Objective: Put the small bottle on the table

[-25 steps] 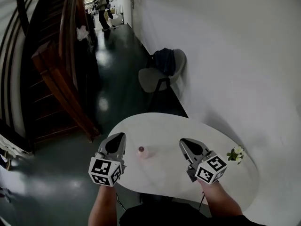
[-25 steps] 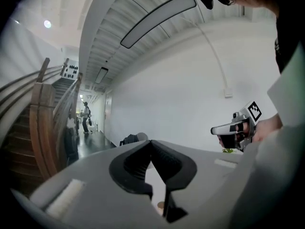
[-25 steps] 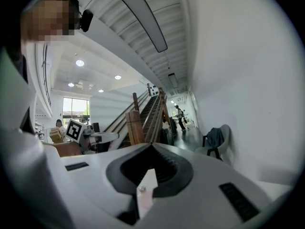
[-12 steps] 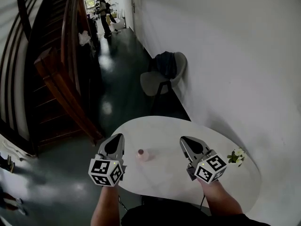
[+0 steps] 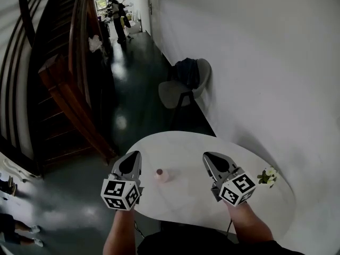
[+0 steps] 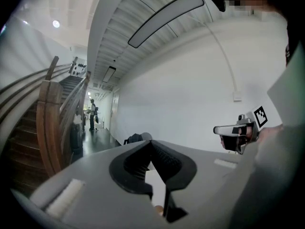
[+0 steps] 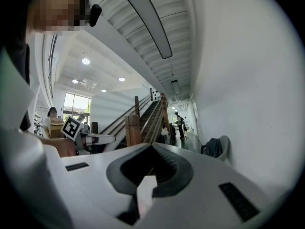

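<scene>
The small bottle [image 5: 160, 174], pale pink with a dark cap, appears to stand upright on the white oval table [image 5: 186, 142], toward the tabletop's 8 o'clock edge, so the placing looks already done. That would explain why both tools hang clear of it and hold nothing. The left gripper [image 5: 136, 154] is just beside the bottle at its 9 o'clock, out over the table's rim. The right gripper [image 5: 206, 156] is farther off at its 3 o'clock, above the tabletop. Neither touches the bottle. Each gripper's own view shows its fingers drawn together at the tips, with only bare table behind them: the left gripper [image 6: 151, 143] and the right gripper [image 7: 152, 147] are both empty. By count there are one bottle, two grippers, one table, and one small sprig of white flowers [image 5: 265, 175] at the table's 4 o'clock. One chair [image 5: 180, 89] with a dark bag on it stands by the wall at 12 o'clock, and at least two people [image 5: 114, 9] are far down the corridor.
</scene>
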